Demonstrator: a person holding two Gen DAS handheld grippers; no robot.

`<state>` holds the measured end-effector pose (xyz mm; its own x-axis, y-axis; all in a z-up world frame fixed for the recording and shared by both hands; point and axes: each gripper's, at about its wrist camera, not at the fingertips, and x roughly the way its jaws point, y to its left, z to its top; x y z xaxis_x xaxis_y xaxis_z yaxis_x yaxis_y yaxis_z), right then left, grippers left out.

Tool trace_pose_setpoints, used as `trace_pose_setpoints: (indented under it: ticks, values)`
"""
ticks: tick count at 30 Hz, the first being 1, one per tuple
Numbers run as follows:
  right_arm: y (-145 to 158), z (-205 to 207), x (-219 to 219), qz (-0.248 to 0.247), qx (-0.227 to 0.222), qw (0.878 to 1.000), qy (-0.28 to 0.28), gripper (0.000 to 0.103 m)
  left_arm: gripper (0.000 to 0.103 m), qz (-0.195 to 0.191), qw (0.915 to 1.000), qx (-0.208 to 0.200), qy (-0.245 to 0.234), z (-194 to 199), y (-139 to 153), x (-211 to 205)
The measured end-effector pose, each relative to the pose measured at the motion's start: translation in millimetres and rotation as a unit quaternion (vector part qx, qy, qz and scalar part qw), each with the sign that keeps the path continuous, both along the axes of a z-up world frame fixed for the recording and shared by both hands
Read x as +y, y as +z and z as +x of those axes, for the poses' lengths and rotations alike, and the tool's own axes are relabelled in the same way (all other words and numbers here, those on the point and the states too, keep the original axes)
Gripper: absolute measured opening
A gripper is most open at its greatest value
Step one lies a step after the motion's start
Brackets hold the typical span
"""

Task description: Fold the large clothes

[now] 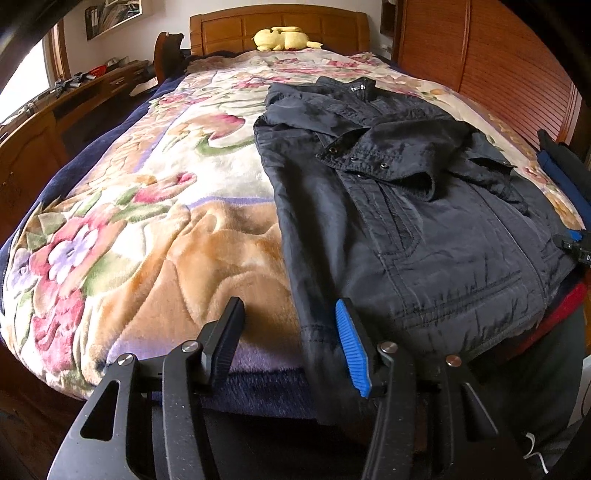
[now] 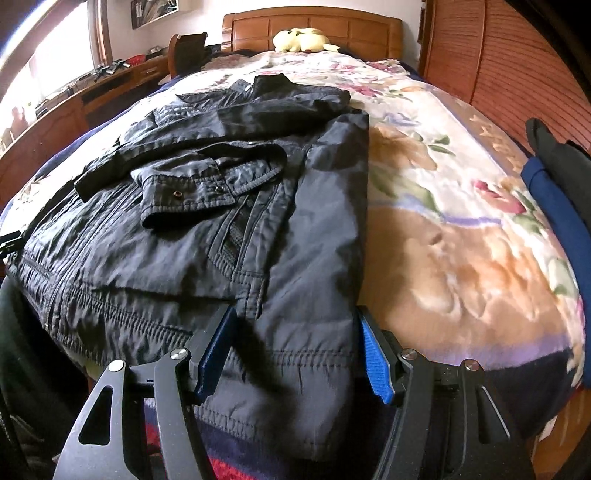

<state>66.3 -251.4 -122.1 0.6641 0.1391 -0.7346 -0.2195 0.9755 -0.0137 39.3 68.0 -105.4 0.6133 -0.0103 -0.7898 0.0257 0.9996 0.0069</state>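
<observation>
Bedroom setting: a bed with a wooden headboard [image 1: 279,26] was covered by a floral plush blanket [image 1: 155,206], with a yellow soft toy [image 1: 282,38] lying at the head end.

Item, task object: a dark jacket [image 1: 406,221], laid flat on the blanket with both sleeves folded across its chest, collar pointing toward the headboard.

Left gripper [image 1: 291,339]: fingers spread, nothing pinched. Its blue-padded finger [image 1: 351,347] stood over the jacket's near hem corner; the other finger stood over bare blanket, beyond the jacket's edge.

Right gripper [image 2: 299,350]: fingers spread wide, with the jacket's opposite hem corner lying between them; whether the pads touched the cloth could not be told.

Left wrist view only: a red strip [image 1: 565,306] under the hem, and the tip of the other gripper [image 1: 576,247] at the jacket's far side.

Right wrist view only: a wider stretch of bare blanket beyond the right finger, and a folded blue garment [image 2: 557,206] with a black one at the bed's edge, seen more fully.

Both views: a wooden desk [image 1: 92,85] along the window wall and a slatted wooden wardrobe [image 2: 517,59].
</observation>
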Motion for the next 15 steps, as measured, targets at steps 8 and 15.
trace_pose_setpoints:
  ticks: [8, 15]
  values:
    - [0.3, -5.8, 4.5, -0.011, 0.002, 1.000, 0.007, 0.066, 0.052, -0.014, 0.9993, 0.013, -0.031, -16.8, -1.6, -8.0]
    - [1.5, -7.4, 0.3, 0.006, 0.003, 1.000, 0.020, 0.049, 0.015, -0.032, 0.9989, -0.004, -0.034, -21.3, 1.1, -7.7]
